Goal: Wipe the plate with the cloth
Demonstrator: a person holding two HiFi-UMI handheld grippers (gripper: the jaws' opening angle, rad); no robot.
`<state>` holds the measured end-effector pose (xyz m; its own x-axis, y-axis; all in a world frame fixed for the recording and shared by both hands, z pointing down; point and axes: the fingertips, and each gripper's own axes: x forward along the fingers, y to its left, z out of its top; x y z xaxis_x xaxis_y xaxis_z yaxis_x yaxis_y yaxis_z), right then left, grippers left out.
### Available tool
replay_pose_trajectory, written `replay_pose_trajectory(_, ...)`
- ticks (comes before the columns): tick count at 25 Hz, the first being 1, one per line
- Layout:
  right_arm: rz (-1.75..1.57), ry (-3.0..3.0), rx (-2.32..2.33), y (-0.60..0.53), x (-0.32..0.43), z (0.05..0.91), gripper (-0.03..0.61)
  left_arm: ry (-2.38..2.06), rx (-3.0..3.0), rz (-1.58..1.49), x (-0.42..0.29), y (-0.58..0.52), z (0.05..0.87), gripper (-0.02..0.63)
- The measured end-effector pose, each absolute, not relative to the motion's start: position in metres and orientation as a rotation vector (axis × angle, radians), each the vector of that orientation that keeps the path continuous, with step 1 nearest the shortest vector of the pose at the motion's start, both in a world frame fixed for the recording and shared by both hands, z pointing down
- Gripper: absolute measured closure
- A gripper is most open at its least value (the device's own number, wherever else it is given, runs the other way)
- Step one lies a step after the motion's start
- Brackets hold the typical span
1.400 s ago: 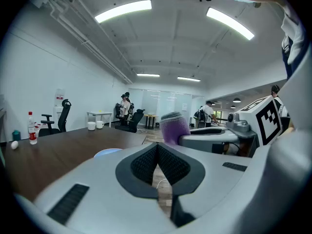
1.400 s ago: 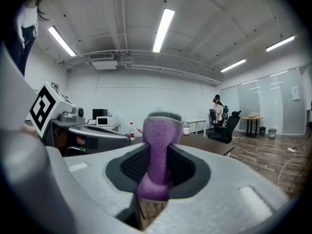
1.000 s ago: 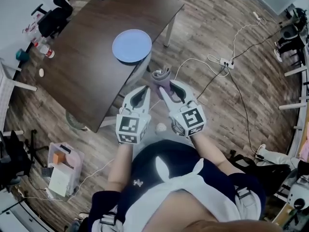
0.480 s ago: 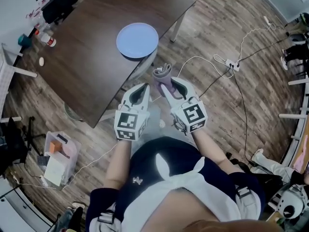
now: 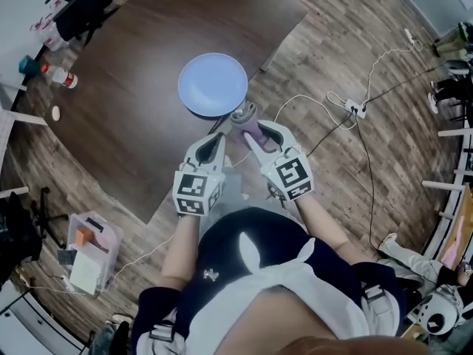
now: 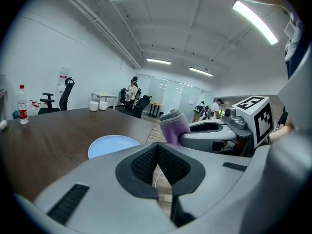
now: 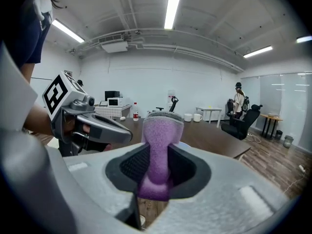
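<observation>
**A:** Head view first. Where is the plate?

**B:** The blue plate (image 5: 213,85) lies flat on the dark table (image 5: 126,124), by the edge nearest the person. Both grippers sit on the person's side of the plate. The right gripper (image 5: 249,129) clamps a folded purple cloth (image 5: 245,115), and its free end comes just beside the plate's near rim. I cannot tell whether it touches. The left gripper (image 5: 216,140) is a little further from the plate.

**A:** And the left gripper view?

**B:** Its jaws are together with nothing between them. The plate lies ahead of them, low and slightly left. The cloth stands to the right of the plate, poking out of the other gripper.

**A:** The right gripper view?

**B:** The pads press on the cloth. Its long axis runs along the jaws, straight toward the plate, and hides most of it. Only a pale blue sliver shows just beside the cloth.

**A:** So which hand wipes?

**B:** The right one, I judge. The plate is dead ahead of the cloth and slightly below it, so the move is forward and down.
</observation>
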<state>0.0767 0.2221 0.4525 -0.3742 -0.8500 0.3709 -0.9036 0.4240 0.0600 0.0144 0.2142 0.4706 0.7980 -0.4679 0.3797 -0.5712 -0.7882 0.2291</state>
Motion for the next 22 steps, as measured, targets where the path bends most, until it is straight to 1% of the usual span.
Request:
replay_pose_trajectory(8, 0.179, -2.277, 1.283, 0.153, 0.07, 0.483, 0.468, -0.768, 2.603, 0.499, 0.015, 0.149, 0.495, 0.611)
replay_pose_trajectory(15, 0.136, -2.182, 1.137, 0.117, 0.069, 0.513, 0.466, -0.766, 2.563, 0.52, 0.001, 0.12, 0.515, 0.611)
replay_pose_trajectory(22, 0.058, -2.117, 0.924, 0.09, 0.072, 0.536, 0.466, -0.79, 2.504, 0.549, 0.002, 0.095, 0.536, 0.611)
